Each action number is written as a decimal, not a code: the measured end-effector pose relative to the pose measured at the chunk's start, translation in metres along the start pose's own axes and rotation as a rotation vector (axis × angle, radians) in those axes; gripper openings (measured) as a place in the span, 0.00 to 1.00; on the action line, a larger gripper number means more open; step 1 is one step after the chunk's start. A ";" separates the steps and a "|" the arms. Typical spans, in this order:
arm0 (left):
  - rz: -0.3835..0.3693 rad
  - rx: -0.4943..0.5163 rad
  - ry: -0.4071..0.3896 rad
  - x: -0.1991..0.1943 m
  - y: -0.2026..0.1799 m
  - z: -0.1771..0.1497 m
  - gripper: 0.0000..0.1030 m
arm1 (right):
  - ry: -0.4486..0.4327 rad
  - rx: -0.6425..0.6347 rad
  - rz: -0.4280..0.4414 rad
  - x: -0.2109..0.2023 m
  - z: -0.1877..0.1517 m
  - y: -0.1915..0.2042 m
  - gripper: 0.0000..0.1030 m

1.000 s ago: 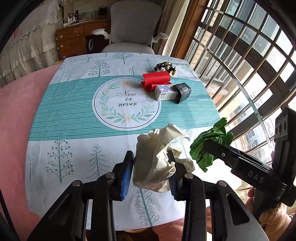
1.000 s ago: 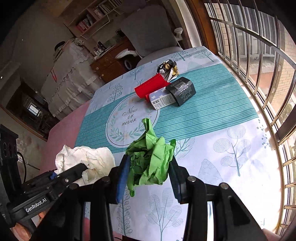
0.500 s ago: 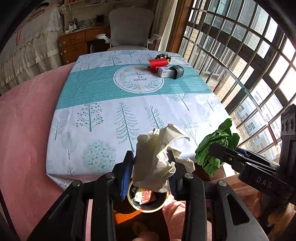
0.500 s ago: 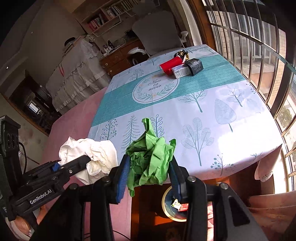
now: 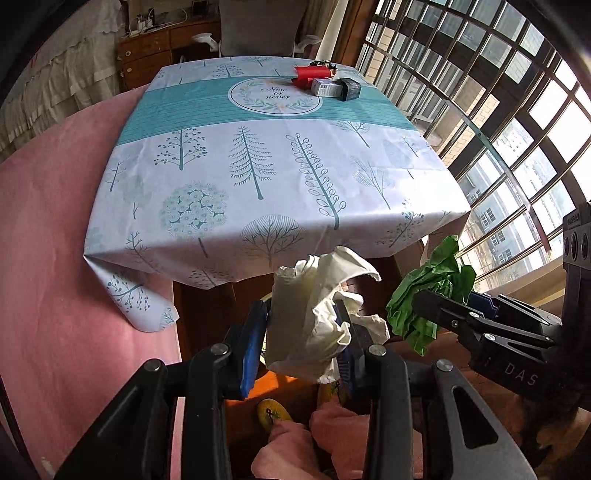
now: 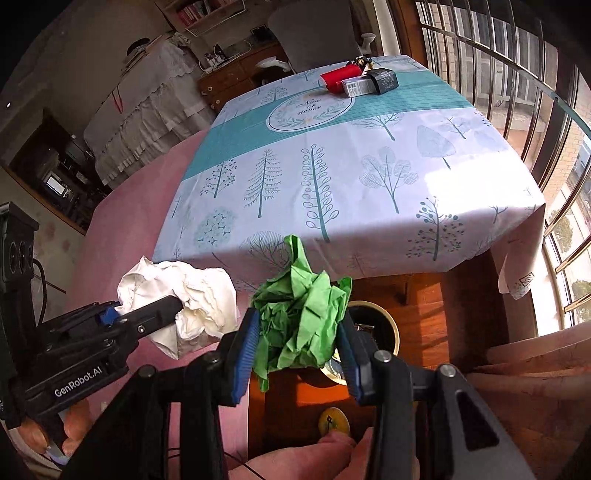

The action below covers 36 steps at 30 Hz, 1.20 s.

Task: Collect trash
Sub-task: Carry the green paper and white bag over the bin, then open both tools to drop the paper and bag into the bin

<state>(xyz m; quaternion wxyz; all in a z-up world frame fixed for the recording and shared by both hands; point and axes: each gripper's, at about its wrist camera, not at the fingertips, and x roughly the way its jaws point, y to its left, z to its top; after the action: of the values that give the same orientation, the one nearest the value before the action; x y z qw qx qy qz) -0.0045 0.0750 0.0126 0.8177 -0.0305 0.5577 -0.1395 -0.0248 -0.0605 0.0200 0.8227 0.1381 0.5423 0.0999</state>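
A table (image 5: 122, 229) draped in a white cloth printed with trees, crossed by a teal band with a round emblem, stood beside tall grid-paned windows (image 5: 517, 122), with a grey office chair (image 6: 314, 33) and a wooden cabinet (image 5: 147, 55) past its far end, where a red box (image 5: 310, 74) and two small cartons (image 5: 336, 88) lay. Off the table's near edge, above the wooden floor, the left gripper (image 5: 301, 347) pinched a crumpled white paper wad (image 5: 314, 314). Just beside it the right gripper (image 6: 297, 345) pinched a crinkled bright green paper wad (image 6: 301, 314), and a round trash bin (image 6: 384, 328) stood on the floor below.
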 end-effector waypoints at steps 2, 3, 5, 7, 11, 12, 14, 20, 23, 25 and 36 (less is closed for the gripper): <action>0.009 -0.002 0.028 0.010 -0.004 -0.007 0.32 | 0.030 0.005 -0.008 0.007 -0.010 -0.006 0.40; 0.013 -0.006 0.044 0.015 -0.005 -0.010 0.32 | 0.046 0.009 -0.011 0.011 -0.014 -0.009 0.40; 0.017 -0.017 0.080 0.028 -0.008 -0.016 0.32 | 0.079 0.023 -0.012 0.019 -0.023 -0.017 0.40; 0.027 -0.018 0.103 0.041 -0.012 -0.023 0.32 | 0.109 0.041 -0.005 0.029 -0.032 -0.026 0.40; 0.058 -0.018 0.156 0.074 -0.018 -0.038 0.33 | 0.169 0.077 0.011 0.059 -0.047 -0.043 0.40; 0.062 -0.023 0.169 0.084 -0.018 -0.041 0.33 | 0.183 0.085 0.014 0.068 -0.052 -0.047 0.40; 0.061 -0.039 0.191 0.108 -0.017 -0.046 0.33 | 0.208 0.098 0.019 0.088 -0.060 -0.056 0.40; 0.074 -0.089 0.240 0.189 -0.007 -0.064 0.33 | 0.269 0.151 0.015 0.163 -0.083 -0.087 0.40; 0.082 -0.120 0.261 0.233 0.003 -0.072 0.33 | 0.295 0.184 0.002 0.206 -0.095 -0.106 0.40; 0.084 -0.136 0.273 0.261 0.011 -0.078 0.34 | 0.303 0.207 -0.004 0.233 -0.100 -0.119 0.41; 0.082 -0.171 0.290 0.354 0.037 -0.104 0.51 | 0.330 0.284 -0.038 0.341 -0.121 -0.164 0.48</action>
<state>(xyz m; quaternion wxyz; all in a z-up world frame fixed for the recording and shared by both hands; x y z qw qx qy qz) 0.0274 0.0285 -0.3541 0.7279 -0.0568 0.6806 -0.0610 0.0002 -0.0933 -0.3750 0.6969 0.2240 0.6807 0.0281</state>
